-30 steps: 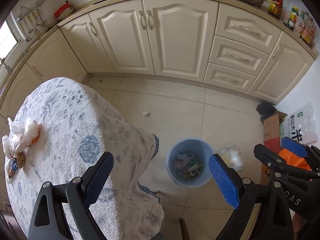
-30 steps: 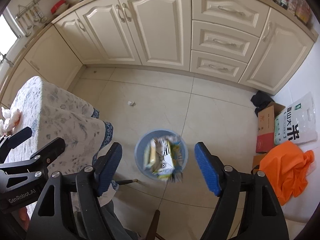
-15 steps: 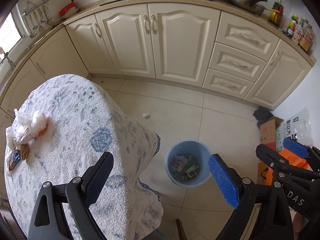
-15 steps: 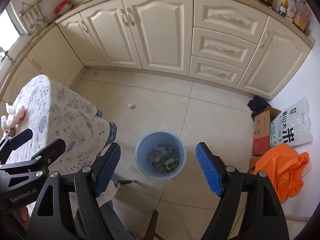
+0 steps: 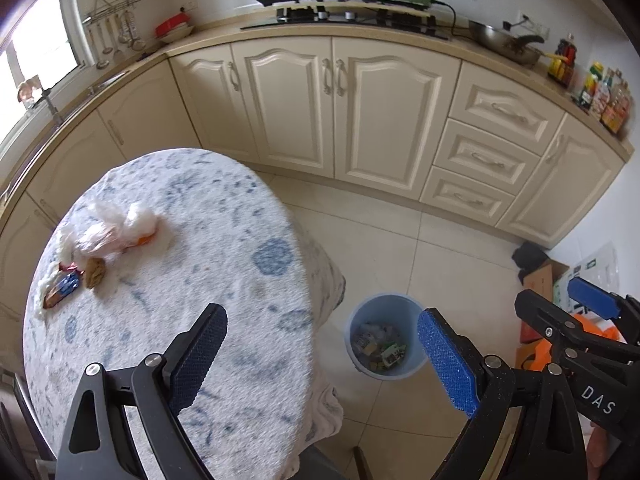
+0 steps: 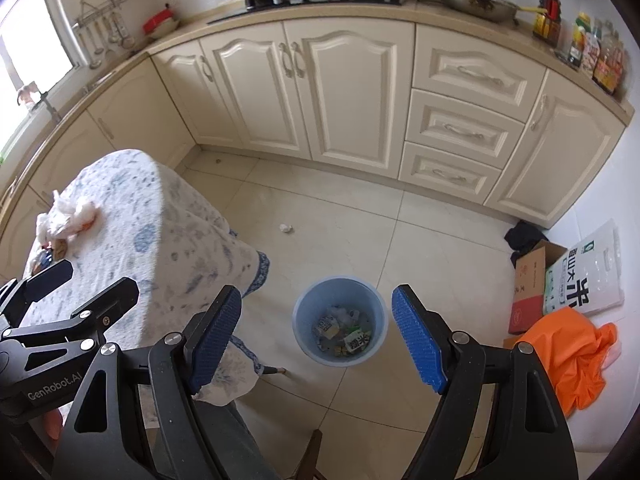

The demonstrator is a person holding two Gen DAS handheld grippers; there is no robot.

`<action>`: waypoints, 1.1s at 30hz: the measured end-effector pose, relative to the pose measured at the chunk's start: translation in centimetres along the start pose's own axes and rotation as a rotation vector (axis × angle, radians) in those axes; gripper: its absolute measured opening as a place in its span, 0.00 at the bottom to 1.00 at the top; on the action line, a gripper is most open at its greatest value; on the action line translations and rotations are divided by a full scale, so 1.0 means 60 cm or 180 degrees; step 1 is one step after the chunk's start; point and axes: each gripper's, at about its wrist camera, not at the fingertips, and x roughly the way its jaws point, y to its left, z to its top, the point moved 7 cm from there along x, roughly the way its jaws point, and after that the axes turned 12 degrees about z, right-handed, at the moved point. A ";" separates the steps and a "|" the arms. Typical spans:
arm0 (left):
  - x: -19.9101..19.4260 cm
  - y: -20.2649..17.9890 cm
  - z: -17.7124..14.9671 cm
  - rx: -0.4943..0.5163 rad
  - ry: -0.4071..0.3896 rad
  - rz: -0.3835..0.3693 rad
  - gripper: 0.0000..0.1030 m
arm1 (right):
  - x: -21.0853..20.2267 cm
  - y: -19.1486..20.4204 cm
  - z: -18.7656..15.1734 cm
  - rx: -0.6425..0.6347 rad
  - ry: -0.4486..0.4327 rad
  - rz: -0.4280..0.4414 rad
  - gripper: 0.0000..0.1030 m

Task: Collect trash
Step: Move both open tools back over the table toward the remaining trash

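Blue round trash bin on the tiled floor, upright, holding a shallow layer of wrappers and small cartons, print too small to read. Seen between the blue pads of the right claw, spread wide and empty, tilted steeply down above the bin, well clear of its rim. Same bin in the left view, partly hidden behind the right pad of the left claw, likewise parted wide with nothing held, poised over the edge of the desk. Desk draped in a white cloth with blue pattern, near edge cut off by the claw arms. More trash at the far left of the desk: crumpled white tissue or plastic with something orange beneath, a brown biscuit-like piece and a blue-and-red wrapper, blurred and hard to identify. One small white scrap alone on the floor, between desk and cabinets. Cream cabinets along the back wall. At the right wall, a cardboard box, a white printed sack, an orange bag and a dark bundle, not clear what. Each claw visible at the edge of the other's view, body cut off by the frame.
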 end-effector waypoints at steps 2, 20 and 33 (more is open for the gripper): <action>-0.014 0.020 -0.010 -0.0056 -0.0015 0.0012 0.91 | -0.005 0.017 -0.003 -0.0046 -0.0014 0.0029 0.77; -0.099 0.242 -0.114 -0.0618 -0.0066 0.0356 0.91 | 0.002 0.214 -0.043 -0.0567 0.0067 0.0387 0.77; -0.091 0.426 -0.182 -0.1124 0.0076 0.0549 0.91 | 0.062 0.378 -0.072 -0.0868 0.0333 0.0615 0.77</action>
